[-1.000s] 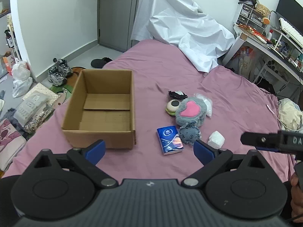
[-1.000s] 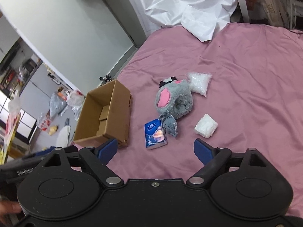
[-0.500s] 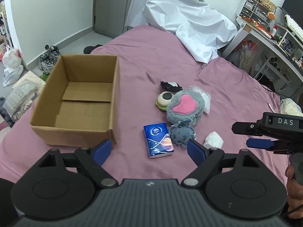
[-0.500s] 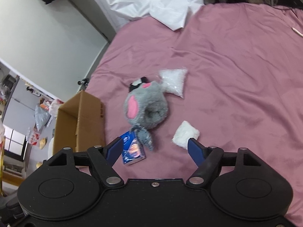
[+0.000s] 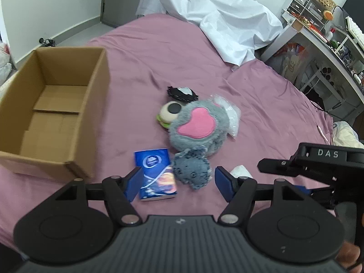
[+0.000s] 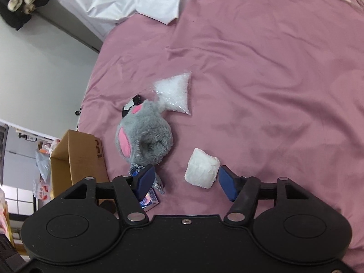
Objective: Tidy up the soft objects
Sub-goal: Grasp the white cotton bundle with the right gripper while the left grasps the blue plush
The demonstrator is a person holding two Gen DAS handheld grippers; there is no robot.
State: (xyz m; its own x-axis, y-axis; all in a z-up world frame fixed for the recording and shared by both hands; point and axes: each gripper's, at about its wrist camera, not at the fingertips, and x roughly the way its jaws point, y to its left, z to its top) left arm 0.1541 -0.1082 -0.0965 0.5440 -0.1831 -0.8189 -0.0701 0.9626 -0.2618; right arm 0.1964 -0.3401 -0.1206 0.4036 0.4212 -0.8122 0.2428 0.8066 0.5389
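Note:
On the pink bed lie a grey plush with a pink heart (image 5: 196,129) (image 6: 145,136), a small grey-blue plush (image 5: 191,167), a blue tissue pack (image 5: 155,174), a burger-like toy (image 5: 168,113), a black-and-white item (image 5: 182,93), a clear bag of white filling (image 6: 174,94) and a white soft packet (image 6: 202,170). An open, empty cardboard box (image 5: 54,111) stands at the left. My left gripper (image 5: 178,183) is open, just above the tissue pack and small plush. My right gripper (image 6: 186,180) is open, with the white packet between its fingertips, not clamped.
A white sheet (image 5: 218,20) is heaped at the bed's far end. A cluttered desk and shelves (image 5: 323,29) stand to the right. My right gripper's body (image 5: 318,166) shows at the right of the left wrist view. Floor clutter lies beyond the box.
Both grippers have moved forward and down toward the pile. The right gripper has closed in on the white packet. The box has shifted left in the left wrist view.

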